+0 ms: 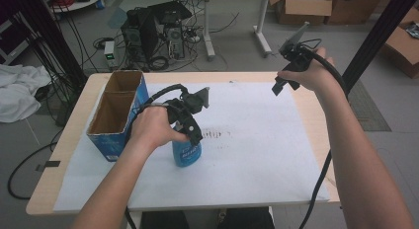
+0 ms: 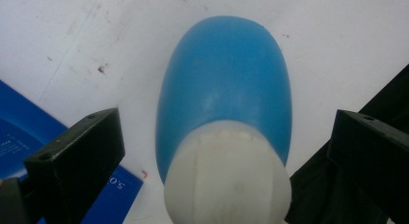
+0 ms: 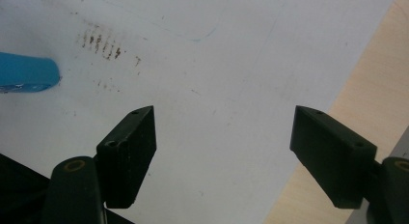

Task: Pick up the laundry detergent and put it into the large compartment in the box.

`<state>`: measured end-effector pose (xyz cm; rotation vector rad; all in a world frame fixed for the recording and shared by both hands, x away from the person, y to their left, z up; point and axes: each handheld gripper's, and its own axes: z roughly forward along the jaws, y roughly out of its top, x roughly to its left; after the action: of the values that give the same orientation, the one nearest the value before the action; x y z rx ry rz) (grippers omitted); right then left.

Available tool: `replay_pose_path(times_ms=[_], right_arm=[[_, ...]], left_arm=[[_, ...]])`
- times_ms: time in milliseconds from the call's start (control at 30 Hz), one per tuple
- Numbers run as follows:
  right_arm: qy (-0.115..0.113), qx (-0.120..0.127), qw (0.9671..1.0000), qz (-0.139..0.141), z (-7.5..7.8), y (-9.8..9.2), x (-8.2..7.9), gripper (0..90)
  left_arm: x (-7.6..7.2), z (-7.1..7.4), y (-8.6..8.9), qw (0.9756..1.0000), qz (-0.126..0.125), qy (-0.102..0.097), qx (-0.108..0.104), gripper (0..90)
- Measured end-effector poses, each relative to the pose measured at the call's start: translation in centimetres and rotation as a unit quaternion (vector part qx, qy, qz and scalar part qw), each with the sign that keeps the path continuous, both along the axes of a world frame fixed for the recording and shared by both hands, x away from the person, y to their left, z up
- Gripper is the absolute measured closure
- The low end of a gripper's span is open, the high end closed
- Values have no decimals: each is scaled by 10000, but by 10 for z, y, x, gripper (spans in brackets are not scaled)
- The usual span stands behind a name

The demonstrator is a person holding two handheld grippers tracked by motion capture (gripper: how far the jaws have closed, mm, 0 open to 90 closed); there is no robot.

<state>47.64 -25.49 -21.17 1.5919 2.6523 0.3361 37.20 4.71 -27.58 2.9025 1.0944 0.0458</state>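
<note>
Both tongs gape: left [image 1: 194,121] low, right [image 1: 281,81] raised.

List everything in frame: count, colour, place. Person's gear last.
bottle: 1, blue with white cap, upright on the sheet beside the box, between the left jaws
box: 1, blue outside, brown inside, open top, table's left part
sheet: 1, white, scuffed, covering most of the table
table: 1, light wood
computer towers: black, floor behind the table
cardboard boxes: brown, floor at far right
left gripper: black, open around the bottle
right gripper: black, open, above the sheet's right edge
</note>
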Motion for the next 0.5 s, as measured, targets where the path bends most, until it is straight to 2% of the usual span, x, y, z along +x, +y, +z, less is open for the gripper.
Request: replay_pose_path(times_ms=[500], right_arm=[[-13,-13,10000,11,-1,-1,0,247]], left_arm=[[2,-14,-1,10000,-16,21,52,2]])
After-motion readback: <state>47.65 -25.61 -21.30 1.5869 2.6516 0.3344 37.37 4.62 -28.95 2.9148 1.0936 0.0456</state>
